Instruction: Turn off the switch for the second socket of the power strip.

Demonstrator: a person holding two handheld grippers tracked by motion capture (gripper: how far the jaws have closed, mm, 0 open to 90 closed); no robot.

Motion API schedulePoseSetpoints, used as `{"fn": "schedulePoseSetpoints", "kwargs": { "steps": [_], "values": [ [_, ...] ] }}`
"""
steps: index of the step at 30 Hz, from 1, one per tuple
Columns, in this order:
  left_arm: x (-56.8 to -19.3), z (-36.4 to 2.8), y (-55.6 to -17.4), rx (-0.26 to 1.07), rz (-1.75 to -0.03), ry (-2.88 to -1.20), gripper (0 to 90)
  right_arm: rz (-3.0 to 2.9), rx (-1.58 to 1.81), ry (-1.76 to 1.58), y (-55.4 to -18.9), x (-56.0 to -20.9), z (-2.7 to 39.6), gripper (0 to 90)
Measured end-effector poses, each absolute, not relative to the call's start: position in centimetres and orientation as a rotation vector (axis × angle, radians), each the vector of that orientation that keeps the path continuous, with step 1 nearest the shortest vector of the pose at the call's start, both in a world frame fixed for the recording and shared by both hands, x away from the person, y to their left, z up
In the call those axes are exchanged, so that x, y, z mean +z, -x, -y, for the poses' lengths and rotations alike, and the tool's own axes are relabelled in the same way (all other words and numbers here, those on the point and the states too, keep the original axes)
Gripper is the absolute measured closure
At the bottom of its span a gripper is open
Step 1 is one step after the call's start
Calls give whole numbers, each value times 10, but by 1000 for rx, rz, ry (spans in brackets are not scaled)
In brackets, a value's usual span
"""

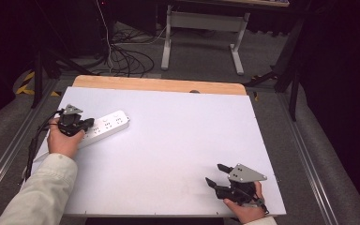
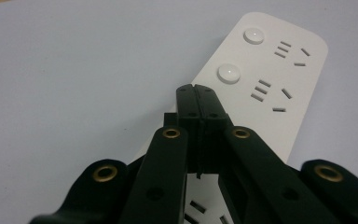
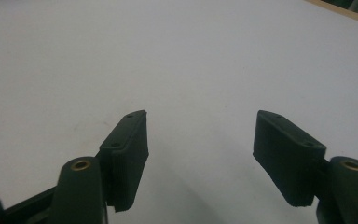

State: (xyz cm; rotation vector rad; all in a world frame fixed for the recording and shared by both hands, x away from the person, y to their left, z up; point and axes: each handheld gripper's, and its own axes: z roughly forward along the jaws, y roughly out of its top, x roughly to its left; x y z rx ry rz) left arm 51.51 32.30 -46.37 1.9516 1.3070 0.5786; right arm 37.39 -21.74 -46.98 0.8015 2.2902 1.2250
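Observation:
A white power strip lies at the left of the white table, with round buttons and socket slots on its top face. My left gripper is shut, its tips over the strip's near half. In the left gripper view the jaws are pressed together above the power strip, and I see nothing between them. My right gripper stands open near the front right edge, pointing left over the bare table. The right gripper has its jaws wide apart with nothing between them.
The table's far edge is a wooden strip. Behind it, on the floor, lie loose cables and the legs of a white desk frame. A metal rail runs along the table's right side.

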Motion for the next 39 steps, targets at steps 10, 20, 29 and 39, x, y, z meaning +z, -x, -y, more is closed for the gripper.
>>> {"fn": "schedulePoseSetpoints", "kwargs": {
  "steps": [10,20,29,39],
  "values": [
    [-465,-322,-515,589,-1314,-1959,897,-2294,1219,-795,-374,-470,217,364],
    [-466,-319,-516,610,-1310,-1970,897,-2297,1213,-791,-373,-470,216,366],
    [-466,-316,-515,644,-1305,-1994,897,-2299,1212,-793,-373,-470,216,366],
    [-466,-314,-515,668,-1291,-2010,897,-2292,1211,-788,-372,-470,216,367]
  ]
}}
